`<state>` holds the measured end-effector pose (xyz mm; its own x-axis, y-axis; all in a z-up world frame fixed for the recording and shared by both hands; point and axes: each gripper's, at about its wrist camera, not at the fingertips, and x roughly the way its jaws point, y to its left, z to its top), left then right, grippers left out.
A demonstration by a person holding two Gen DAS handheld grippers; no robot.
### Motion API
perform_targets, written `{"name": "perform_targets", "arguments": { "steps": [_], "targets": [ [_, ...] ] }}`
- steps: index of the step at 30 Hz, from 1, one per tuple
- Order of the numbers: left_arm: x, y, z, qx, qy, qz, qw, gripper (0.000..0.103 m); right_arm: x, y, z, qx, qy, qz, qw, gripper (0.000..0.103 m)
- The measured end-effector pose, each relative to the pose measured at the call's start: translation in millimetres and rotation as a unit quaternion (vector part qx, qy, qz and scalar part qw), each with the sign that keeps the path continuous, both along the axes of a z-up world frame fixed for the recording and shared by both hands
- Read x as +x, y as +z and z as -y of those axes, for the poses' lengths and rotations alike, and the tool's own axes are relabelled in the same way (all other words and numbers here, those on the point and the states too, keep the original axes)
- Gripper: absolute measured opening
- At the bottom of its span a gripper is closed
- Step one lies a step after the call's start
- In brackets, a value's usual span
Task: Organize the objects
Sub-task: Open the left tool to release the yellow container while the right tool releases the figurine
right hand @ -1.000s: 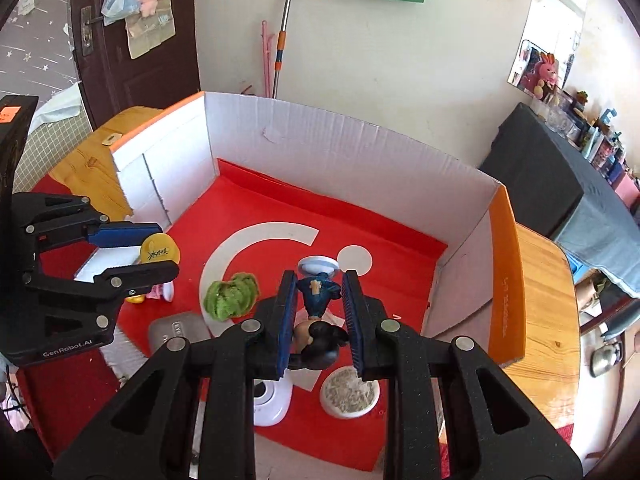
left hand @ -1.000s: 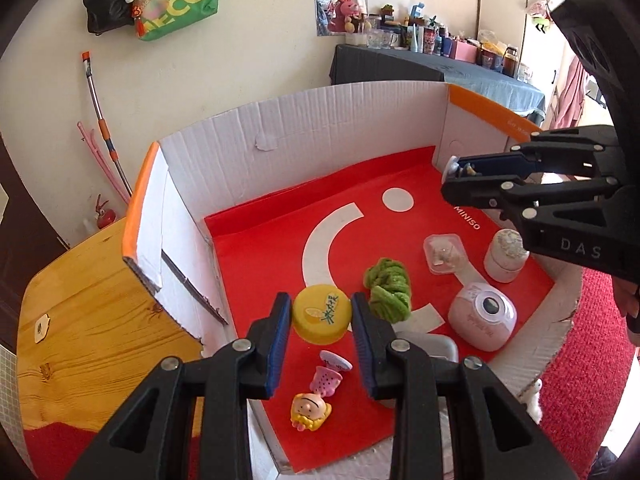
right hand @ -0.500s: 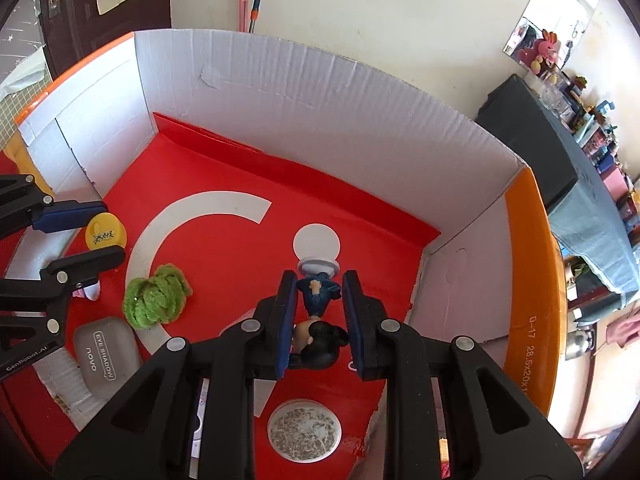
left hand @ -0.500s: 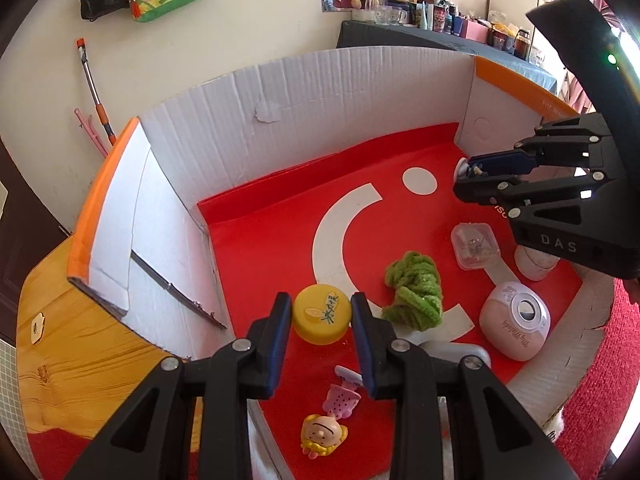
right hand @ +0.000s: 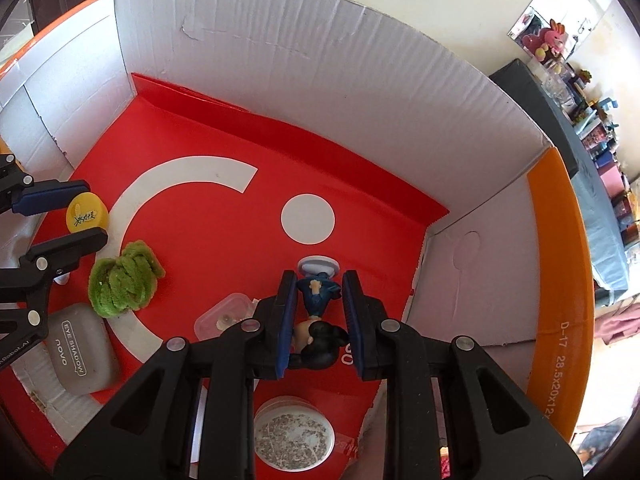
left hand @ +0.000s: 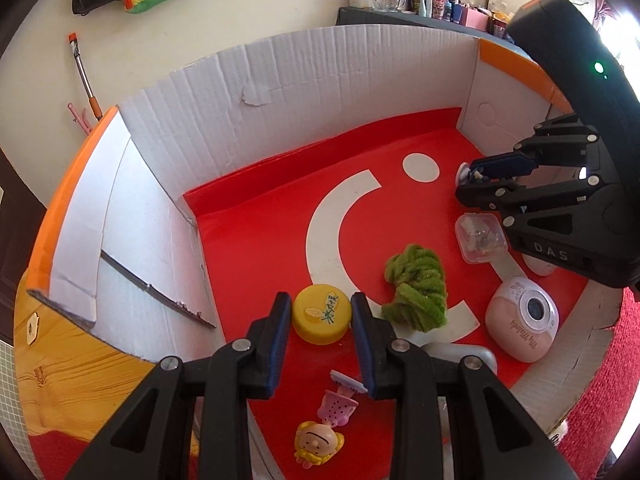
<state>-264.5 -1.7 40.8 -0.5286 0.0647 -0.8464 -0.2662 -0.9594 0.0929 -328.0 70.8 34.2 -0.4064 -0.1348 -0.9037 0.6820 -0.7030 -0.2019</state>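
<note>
Jaws of the right gripper (right hand: 319, 289) clamp a dark-haired figurine (right hand: 318, 320); left gripper (left hand: 320, 314) jaws straddle the yellow lid (left hand: 321, 314), barely parted.

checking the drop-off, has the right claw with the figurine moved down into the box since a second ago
Yes. The right claw, shut on the dark-haired figurine, has sunk toward the red box floor; the white dot now looks larger and closer.

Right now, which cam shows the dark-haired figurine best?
Right wrist view: the figurine sits centred between the right hand-held gripper fingers, with hair, blue outfit and white base visible. The left wrist view shows only a sliver in that gripper.
</note>
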Motion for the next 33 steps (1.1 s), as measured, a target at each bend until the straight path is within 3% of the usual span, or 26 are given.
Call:
{"name": "perform_targets", "arguments": {
  "steps": [33],
  "targets": [
    [-8, 0, -5, -0.003, -0.004, 0.008, 1.0, 0.036, 6, -3, 9, 0.009, 0.003, 0.008, 1.0, 0.023]
  ]
}}
